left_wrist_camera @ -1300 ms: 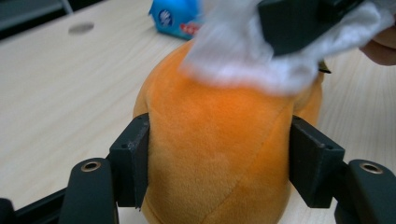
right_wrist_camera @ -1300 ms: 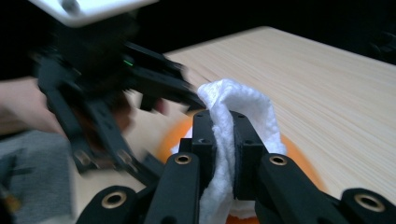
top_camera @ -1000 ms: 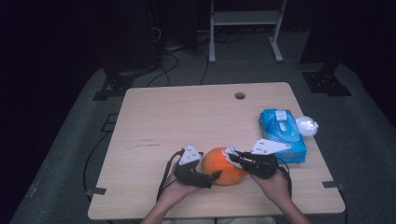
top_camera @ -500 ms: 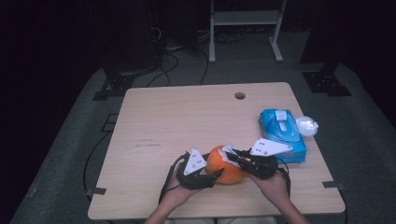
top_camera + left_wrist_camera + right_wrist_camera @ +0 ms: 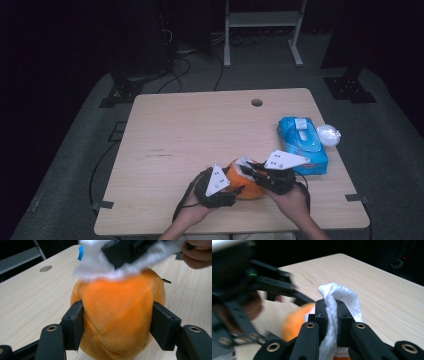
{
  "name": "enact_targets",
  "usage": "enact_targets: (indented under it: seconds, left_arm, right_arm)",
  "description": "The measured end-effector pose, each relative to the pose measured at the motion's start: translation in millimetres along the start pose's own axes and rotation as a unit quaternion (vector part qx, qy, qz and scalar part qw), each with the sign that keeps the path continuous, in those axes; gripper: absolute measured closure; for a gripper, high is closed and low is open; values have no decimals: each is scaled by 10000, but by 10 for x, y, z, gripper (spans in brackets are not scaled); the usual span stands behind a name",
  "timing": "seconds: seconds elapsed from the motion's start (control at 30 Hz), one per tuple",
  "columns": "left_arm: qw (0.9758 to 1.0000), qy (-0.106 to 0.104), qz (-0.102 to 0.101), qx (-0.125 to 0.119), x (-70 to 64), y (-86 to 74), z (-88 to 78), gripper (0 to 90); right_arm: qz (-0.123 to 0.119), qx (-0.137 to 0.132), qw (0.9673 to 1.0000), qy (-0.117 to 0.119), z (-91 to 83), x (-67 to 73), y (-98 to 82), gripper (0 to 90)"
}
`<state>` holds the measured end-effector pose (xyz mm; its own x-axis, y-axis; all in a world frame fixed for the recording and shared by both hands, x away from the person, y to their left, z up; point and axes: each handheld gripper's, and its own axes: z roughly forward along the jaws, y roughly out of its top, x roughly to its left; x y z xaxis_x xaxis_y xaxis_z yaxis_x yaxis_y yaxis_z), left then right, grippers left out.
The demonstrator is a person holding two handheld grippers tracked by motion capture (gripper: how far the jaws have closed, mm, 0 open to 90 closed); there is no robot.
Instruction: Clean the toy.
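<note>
My left tool (image 5: pixel 117 322) has just closed on the orange plush (image 5: pixel 117 315); my right tool (image 5: pixel 331 315) pinches a white wipe (image 5: pixel 340 296) against its top. Wiping looks barely begun.

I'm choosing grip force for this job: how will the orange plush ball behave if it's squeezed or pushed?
The plush ball looks soft: its stitched fuzzy fabric bulges between the left gripper's jaws, so it probably squashes rather than cracks. The nap should resist slipping. Being round, it may roll when pushed, and likely weighs little.
</note>
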<state>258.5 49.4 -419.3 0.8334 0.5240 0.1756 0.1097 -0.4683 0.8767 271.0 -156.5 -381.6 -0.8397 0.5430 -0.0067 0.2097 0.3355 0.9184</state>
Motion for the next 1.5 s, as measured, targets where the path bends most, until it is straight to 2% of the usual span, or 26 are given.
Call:
enact_targets:
  seconds: [0.03,0.1,0.2,0.23,0.27,0.33,0.37,0.4,0.47,0.57,0.63,0.67,0.73,0.8,0.83,0.9,0.93,1.0,1.07,1.1,1.2,1.3,1.37,1.43,1.47,1.5]
  left_arm:
    - [10000,14,14,-6,-15,-2,3,352]
    - [10000,32,-29,-11,-3,-17,-9,346]
    - [9997,-67,-247,-53,46,-43,-17,318]
    - [9991,-103,-396,-107,67,-50,-13,280]
    - [9980,-163,-601,-132,98,-56,-5,238]
    - [9917,-408,-1212,-103,187,-79,26,164]
    - [9885,-522,-1409,-140,219,-103,37,170]
    - [9877,-544,-1453,-175,232,-121,41,202]
    - [9906,-437,-1289,-158,200,-110,25,279]
    - [9960,-341,-821,-112,108,-63,10,339]
    - [9974,-274,-664,-59,88,-64,7,362]
    - [9972,-283,-682,-72,102,-78,2,371]
    - [9975,-269,-652,-29,133,-109,-2,379]
    - [9968,-310,-730,-20,160,-141,-2,378]
    - [9965,-355,-761,-55,171,-149,3,368]
    - [9937,-507,-980,-177,200,-136,14,275]
    - [9925,-547,-1070,-236,211,-121,20,207]
    - [9917,-552,-1109,-345,208,-95,29,123]
    - [9943,-429,-948,-223,188,-106,37,126]
    - [9943,-417,-950,-231,192,-133,33,165]
    - [9936,-390,-1050,-118,246,-188,18,235]
    - [9913,-507,-1208,-107,307,-212,-8,229]
    - [9908,-552,-1215,-229,300,-169,-11,165]
    - [9911,-592,-1153,-311,271,-128,-6,113]
    - [9927,-550,-1055,-193,254,-121,7,118]
    - [9943,-497,-942,-43,246,-131,12,144]
  right_arm:
    - [-69,14,9999,98,37,57,20,815]
    - [-275,111,9995,53,87,110,46,816]
    - [-155,140,9997,-145,34,-26,26,816]
    - [-100,161,9996,-227,5,-80,2,817]
    - [13,142,9997,-214,-21,-134,-29,816]
    - [109,189,9994,-281,-51,-171,-89,816]
    - [121,188,9993,-283,-56,-183,-105,817]
    - [177,149,9994,-242,-58,-189,-105,816]
    - [115,160,9996,-223,-40,-140,-73,815]
    - [72,66,9998,183,43,10,-14,815]
    - [-200,183,9996,120,105,104,19,816]
    - [-237,212,9995,68,106,99,25,816]
    - [-90,197,9997,-62,59,-6,8,816]
    - [-3,245,9988,-418,-6,-146,-48,816]
    - [171,262,9985,-452,-34,-228,-93,816]
    - [400,250,9981,-405,-58,-300,-160,816]
    - [361,249,9982,-410,-51,-286,-167,816]
    - [370,178,9990,-160,-14,-232,-146,815]
    - [214,217,9995,-34,59,-148,-123,813]
    - [112,253,9996,-73,81,-124,-118,813]
    - [258,310,9991,-157,46,-206,-146,813]
    - [390,392,9976,-412,-27,-308,-230,813]
    - [601,313,9973,-292,-42,-329,-250,813]
    - [605,184,9980,-41,3,-267,-228,812]
    - [586,152,9980,163,47,-224,-217,812]
    - [479,201,9984,226,95,-172,-204,811]
